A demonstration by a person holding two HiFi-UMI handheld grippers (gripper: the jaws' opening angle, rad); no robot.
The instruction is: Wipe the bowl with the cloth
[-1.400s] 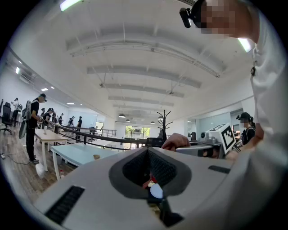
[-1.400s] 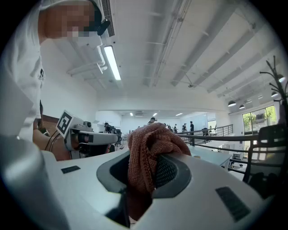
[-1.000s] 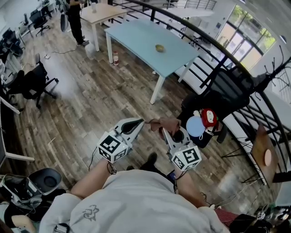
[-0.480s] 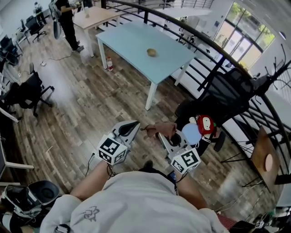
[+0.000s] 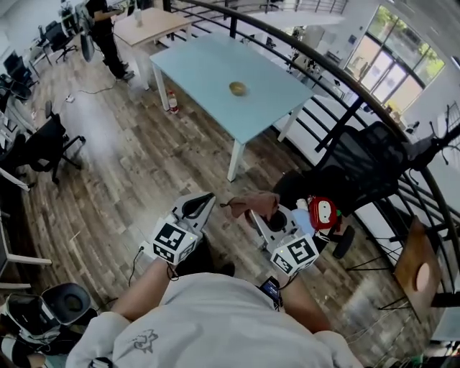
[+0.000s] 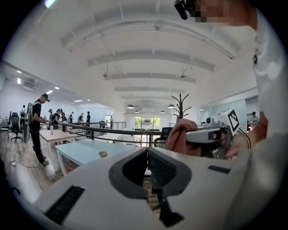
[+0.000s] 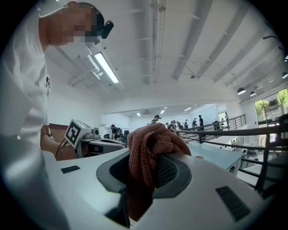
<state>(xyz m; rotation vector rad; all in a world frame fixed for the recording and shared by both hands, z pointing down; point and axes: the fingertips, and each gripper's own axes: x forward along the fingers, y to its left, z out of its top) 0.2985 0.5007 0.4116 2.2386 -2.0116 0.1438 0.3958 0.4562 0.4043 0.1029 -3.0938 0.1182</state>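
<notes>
Floorboards [image 5: 129,165] of grey-brown wood are stretching out beneath us in the head view, and we are standing on them well apart from the pale blue worktop [image 5: 208,61]. The bowl [image 5: 238,88], small and yellowish, is sitting near the middle of that worktop, touched by neither gripper. A black railing [image 5: 327,72] is curving past the worktop's far side, and tall windows [image 5: 392,61] are letting daylight in beyond it. A second, wooden table [image 5: 154,21] is standing at the top of the view, with a person [image 5: 108,32] in dark clothes standing beside it. A black office chair [image 5: 43,136] is sitting at the left, and a larger black chair [image 5: 366,154] at the right by the railing. Something red and white [image 5: 323,213] is lying next to that chair, perhaps a soft toy, though it is too small for us to be sure.

We are holding the left gripper [image 5: 208,197] out over the floor, and its fingers [image 6: 165,170] are pressing together with nothing between them. The right gripper [image 5: 253,210] is hovering just beside it, and its fingers [image 7: 167,173] are clamping the cloth [image 7: 150,143], a rust-brown towelling rag that is bunching up above them. In the left gripper view a white beamed ceiling [image 6: 148,58] is arching overhead, and a dark coat stand [image 6: 181,105] is rising against the far wall.
</notes>
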